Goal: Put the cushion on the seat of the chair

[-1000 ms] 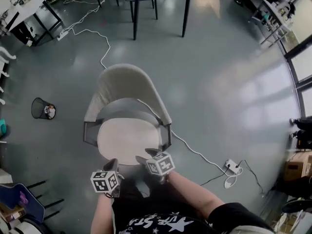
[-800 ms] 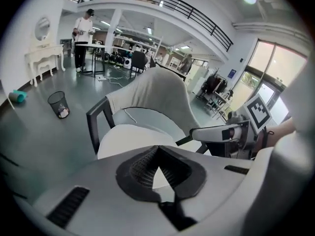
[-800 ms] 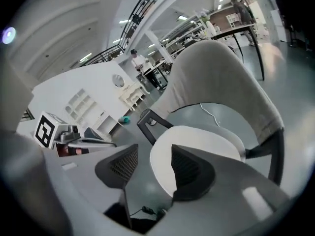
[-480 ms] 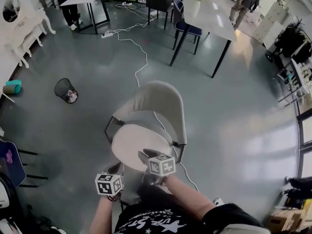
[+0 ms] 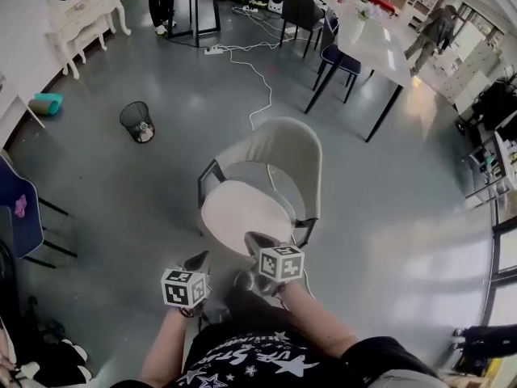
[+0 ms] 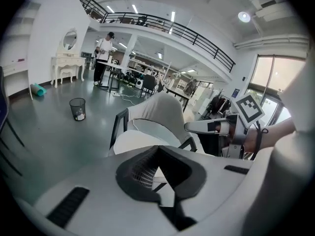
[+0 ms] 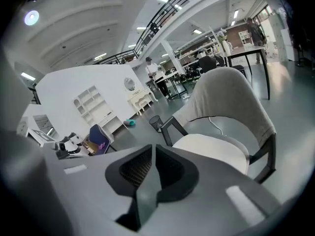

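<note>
Head view looks down on the chair with the round white cushion lying flat on its seat, inside the curved backrest. My left hand-held gripper and right hand-held gripper hover at the near edge of the seat, the right one over the cushion's rim and the left one just off it, above the floor. Only this view takes in both of my forearms, the bin well off to the left of the chair, and the white cable on the floor that runs towards the chair's back.

Left gripper view shows what the head view cannot: my left pads meet at their tips with nothing caught between them. It also catches the right hand-held gripper from the side, raised beside the chair and apart from the cushion.

Right gripper view shows those jaws drawn together on nothing; they have just been closing. Past them the cushion sits level on the seat, and the cable shows through the gap under the backrest.
</note>
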`<state>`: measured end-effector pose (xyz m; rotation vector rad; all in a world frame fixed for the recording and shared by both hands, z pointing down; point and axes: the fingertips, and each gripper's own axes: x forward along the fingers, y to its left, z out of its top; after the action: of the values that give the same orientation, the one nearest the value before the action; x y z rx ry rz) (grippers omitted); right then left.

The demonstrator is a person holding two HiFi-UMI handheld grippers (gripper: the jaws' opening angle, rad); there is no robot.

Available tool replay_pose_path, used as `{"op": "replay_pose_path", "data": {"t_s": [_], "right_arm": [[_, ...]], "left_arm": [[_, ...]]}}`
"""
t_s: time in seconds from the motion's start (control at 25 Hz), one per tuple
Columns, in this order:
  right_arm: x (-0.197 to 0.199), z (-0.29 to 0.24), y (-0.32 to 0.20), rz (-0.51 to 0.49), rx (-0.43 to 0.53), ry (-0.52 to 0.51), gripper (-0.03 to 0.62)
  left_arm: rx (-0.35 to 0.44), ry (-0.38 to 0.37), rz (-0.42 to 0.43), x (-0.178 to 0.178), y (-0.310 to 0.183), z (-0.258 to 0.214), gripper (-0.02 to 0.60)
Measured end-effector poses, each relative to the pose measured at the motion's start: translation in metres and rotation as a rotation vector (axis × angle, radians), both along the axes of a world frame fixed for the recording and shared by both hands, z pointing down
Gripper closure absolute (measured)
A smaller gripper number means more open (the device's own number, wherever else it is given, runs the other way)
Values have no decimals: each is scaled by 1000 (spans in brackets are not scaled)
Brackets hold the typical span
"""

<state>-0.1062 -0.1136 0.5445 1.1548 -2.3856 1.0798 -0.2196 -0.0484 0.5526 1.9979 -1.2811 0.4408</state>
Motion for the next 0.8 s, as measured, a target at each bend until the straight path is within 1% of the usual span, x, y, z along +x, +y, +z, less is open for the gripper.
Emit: {"op": "replay_pose_path", "data": {"t_s": [0.16,0.24,0.44,0.56,0.68,0.8], "right_arm": [[-8,-15,33,-7,29,-18,581],[-10,-23,47,-25,46,-11,585],[-14,-44,79,-54,100,12,590],[-17,-57,93,-89,151,46,591],[-19,-71,101,-129,198,79,591],[-12,-88,101,-137,238,55,591]], "left_arm": [[60,30,-19,-4,30,-21,574],[88,39,-33,-6,44,-33,574],[143,28,-59,-19,74,-50,574],[168,46,-101,-33,86,-57,574],[188,39,-142,-48,92,-63,574],[200,40,-189,-52,97,-70,574]]}}
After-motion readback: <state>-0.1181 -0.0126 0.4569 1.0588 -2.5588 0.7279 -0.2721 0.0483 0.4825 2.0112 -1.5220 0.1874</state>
